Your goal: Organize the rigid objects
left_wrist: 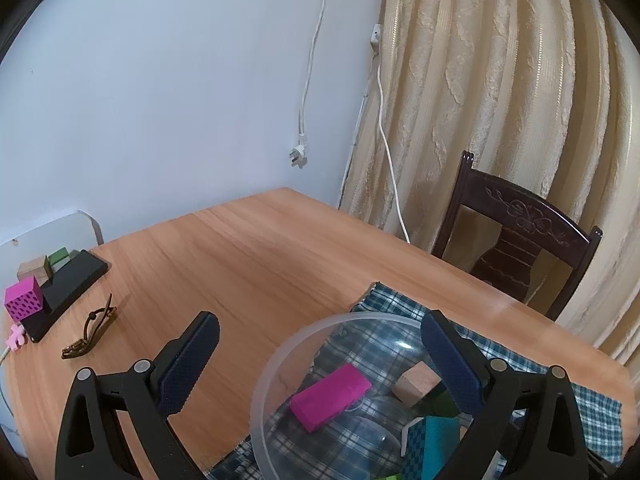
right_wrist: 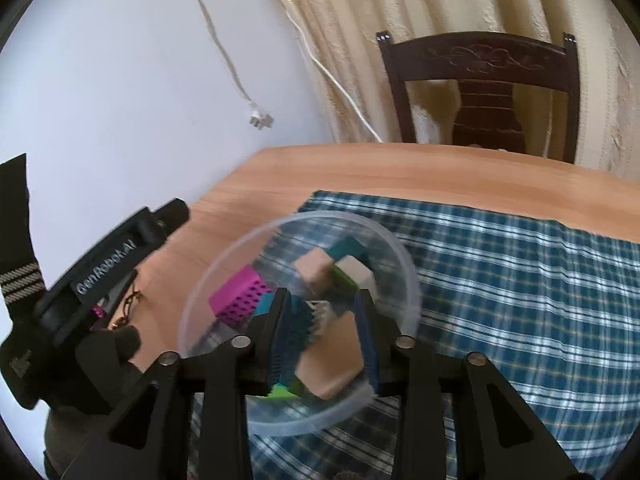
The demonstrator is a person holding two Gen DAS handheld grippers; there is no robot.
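The right claw [right_wrist: 320,336] grips a wooden block [right_wrist: 330,364] over the bowl [right_wrist: 404,256], ready to drop; the left claw [left_wrist: 320,364] gapes empty above the rim.

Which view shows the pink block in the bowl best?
The left wrist view: the pink block lies sharp and unobstructed inside the clear bowl. In the right wrist view it is blurred and partly hidden behind the right gripper.
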